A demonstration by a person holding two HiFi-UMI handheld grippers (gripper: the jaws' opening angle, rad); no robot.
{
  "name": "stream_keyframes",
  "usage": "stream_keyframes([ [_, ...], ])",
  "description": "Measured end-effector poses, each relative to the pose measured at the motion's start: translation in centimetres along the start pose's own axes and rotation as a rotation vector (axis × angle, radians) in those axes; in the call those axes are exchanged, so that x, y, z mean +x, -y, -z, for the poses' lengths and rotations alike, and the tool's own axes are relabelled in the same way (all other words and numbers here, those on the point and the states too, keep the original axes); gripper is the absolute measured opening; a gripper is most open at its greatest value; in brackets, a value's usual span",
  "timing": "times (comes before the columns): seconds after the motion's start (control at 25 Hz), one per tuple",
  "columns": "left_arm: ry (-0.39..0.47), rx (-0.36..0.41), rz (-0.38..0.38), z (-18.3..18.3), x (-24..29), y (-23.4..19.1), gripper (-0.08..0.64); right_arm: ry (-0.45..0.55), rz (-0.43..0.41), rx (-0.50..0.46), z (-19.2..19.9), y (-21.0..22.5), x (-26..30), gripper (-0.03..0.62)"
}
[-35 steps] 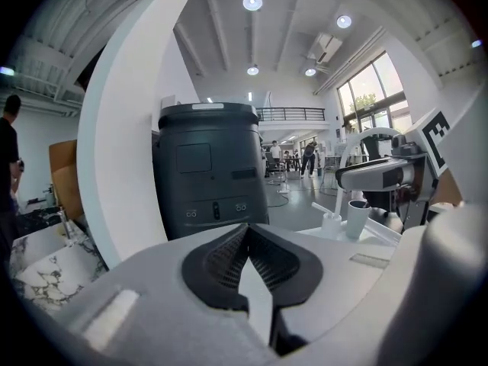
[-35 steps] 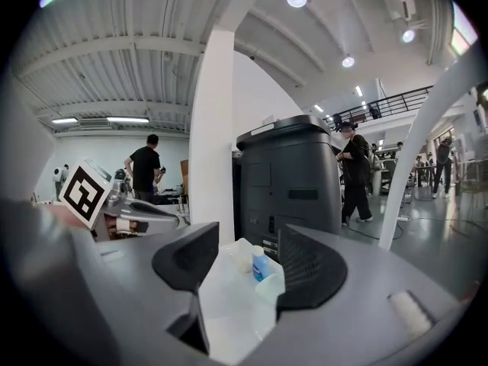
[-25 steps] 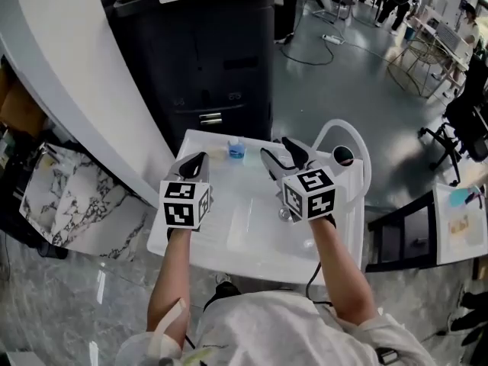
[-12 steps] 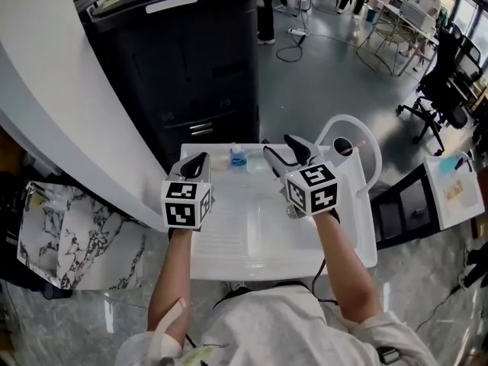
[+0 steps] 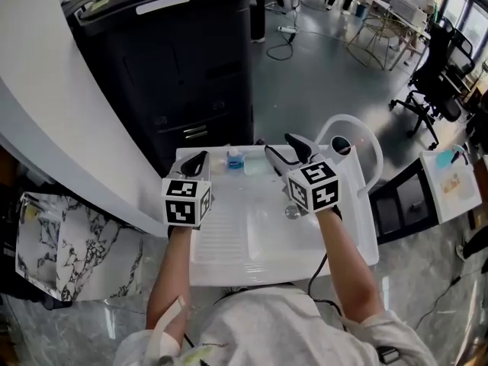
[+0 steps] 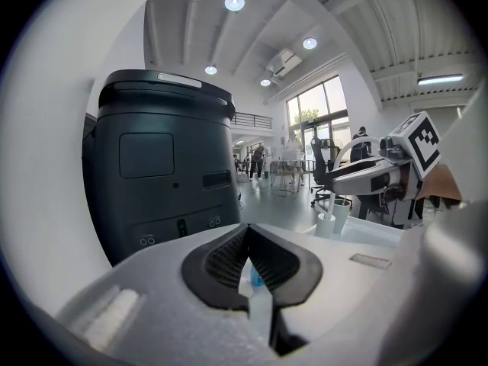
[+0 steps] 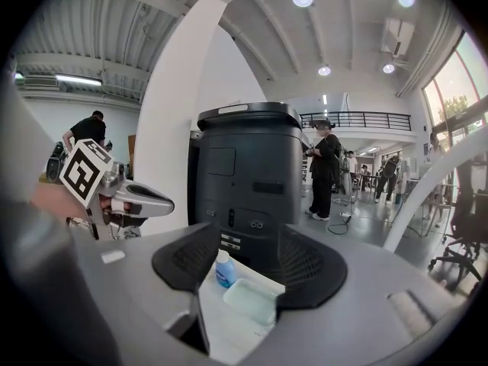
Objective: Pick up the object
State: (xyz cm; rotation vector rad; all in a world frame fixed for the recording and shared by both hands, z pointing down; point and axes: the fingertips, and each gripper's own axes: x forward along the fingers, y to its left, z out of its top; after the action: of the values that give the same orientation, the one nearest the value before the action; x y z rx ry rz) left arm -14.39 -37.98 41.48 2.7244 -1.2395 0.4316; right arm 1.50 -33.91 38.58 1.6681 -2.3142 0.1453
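A small blue bottle (image 5: 235, 158) stands at the far edge of the white sink top (image 5: 229, 258), with a pale green dish (image 5: 257, 166) just to its right. My left gripper (image 5: 197, 161) hovers to the left of the bottle, shut with nothing in it; through a slit between its pads the bottle (image 6: 255, 278) shows ahead. My right gripper (image 5: 285, 151) hangs open to the right of the dish, empty. Along its jaws (image 7: 249, 239) I see the bottle (image 7: 223, 269) and the dish (image 7: 252, 300) ahead, apart from the pads.
A tall black machine (image 5: 183, 59) stands right behind the sink top. A white arched faucet (image 5: 352, 124) and a cup (image 5: 341, 145) are at the right rear. A drain (image 5: 290, 213) sits mid-basin. A person (image 7: 324, 170) stands farther off on the grey floor.
The head view has shifted, so the sink top sits lower and more central. Both grippers keep their places over it, with their jaws unchanged.
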Motion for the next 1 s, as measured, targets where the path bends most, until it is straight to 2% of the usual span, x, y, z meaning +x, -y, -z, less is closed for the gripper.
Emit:
stream_keyframes([
  [0.44, -0.001, 0.003, -0.015, -0.4, 1.3, 0.6, 0.002, -0.028, -0.049, -0.039, 0.7, 1.3, 0.7, 0.221],
  [1.0, -0.018, -0.011, -0.028, 0.6, 1.7, 1.1, 0.002, -0.218, -0.236, -0.233, 5.6, -0.6, 3.4, 0.221],
])
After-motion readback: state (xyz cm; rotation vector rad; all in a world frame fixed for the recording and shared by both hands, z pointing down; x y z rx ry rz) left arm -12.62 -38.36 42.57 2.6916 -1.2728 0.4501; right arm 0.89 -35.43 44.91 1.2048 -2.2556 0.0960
